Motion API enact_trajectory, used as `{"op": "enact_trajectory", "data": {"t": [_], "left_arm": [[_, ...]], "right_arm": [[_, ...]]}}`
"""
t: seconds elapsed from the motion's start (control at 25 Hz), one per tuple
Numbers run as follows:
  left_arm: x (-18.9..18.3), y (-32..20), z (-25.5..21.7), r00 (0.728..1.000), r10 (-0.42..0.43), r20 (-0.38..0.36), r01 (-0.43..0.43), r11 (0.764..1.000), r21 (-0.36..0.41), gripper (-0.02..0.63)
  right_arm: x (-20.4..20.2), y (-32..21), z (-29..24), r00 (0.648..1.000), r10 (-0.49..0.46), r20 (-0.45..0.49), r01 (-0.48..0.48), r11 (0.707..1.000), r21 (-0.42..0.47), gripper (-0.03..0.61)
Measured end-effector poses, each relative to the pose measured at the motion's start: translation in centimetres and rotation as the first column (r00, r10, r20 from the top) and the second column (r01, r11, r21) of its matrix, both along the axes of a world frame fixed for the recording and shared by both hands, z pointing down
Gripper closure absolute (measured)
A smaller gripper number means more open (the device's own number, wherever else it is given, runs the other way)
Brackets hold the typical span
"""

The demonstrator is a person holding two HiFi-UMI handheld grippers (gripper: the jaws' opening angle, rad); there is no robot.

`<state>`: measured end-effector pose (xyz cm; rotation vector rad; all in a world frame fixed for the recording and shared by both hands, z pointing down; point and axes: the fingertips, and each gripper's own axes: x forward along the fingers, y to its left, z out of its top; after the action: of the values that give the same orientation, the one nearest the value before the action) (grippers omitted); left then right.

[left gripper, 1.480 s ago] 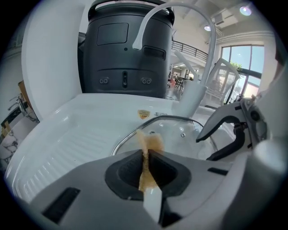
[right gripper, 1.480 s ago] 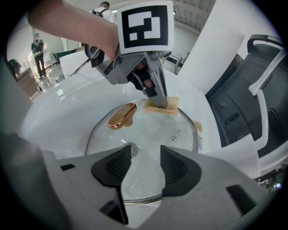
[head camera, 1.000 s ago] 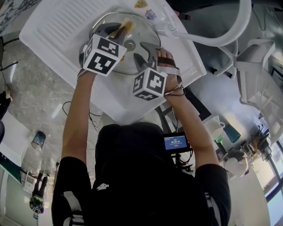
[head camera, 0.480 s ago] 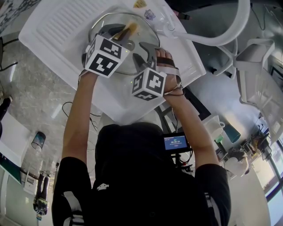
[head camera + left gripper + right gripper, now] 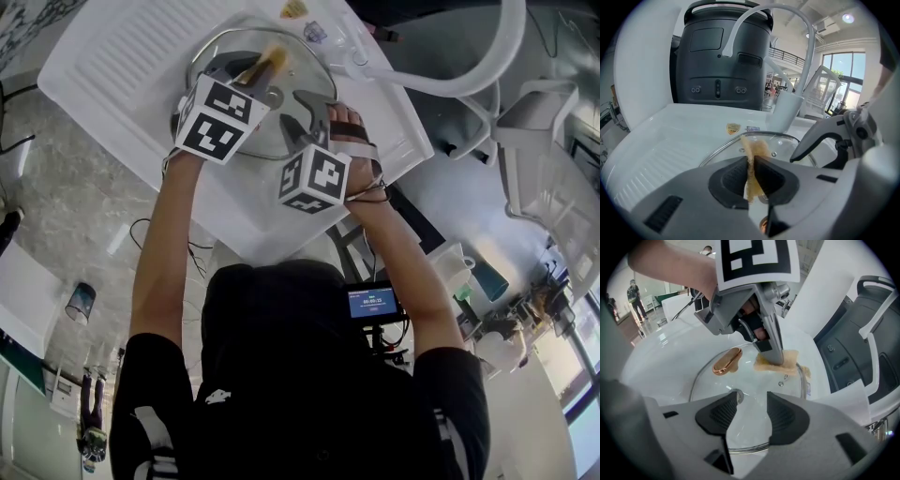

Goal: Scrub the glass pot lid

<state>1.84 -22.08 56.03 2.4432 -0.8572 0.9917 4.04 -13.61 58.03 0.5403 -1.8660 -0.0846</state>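
Glass pot lid (image 5: 305, 66): it lies flat on the white sink top (image 5: 112, 66), with its handle (image 5: 727, 360) up.
Left tongs (image 5: 751, 176): closed on the yellow sponge (image 5: 752, 150), which rests on the glass near the far rim.
Right tongs (image 5: 751, 411): open over the near rim, gripping nothing.
Change: almost none. Both my hands sit where they were a second ago.
Meaning: I think the scrub is paused, and more glass may need rubbing.

A glass lid (image 5: 281, 127) is laid on a white ribbed drainboard (image 5: 122, 66), toward the corner nearest the top of the frame. The left gripper (image 5: 248, 80) is held over the lid, and a tan sponge (image 5: 265, 63) is seen at its tip. The right gripper (image 5: 307, 117) is placed at the lid's right edge. A white curved spout (image 5: 469, 80) arches beyond the drainboard's right edge.
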Motion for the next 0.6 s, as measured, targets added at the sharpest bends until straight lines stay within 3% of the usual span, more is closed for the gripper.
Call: {"op": "enact_trajectory", "data": {"t": [0.6], "left_arm": [[-2.9,-0.6,0.9,0.997,-0.069,-0.039,0.068,0.997,-0.041,0.591]], "right_arm": [[0.0,0.0,0.0,1.000,0.008,-0.011,-0.009,1.000,-0.003,0.396]]}}
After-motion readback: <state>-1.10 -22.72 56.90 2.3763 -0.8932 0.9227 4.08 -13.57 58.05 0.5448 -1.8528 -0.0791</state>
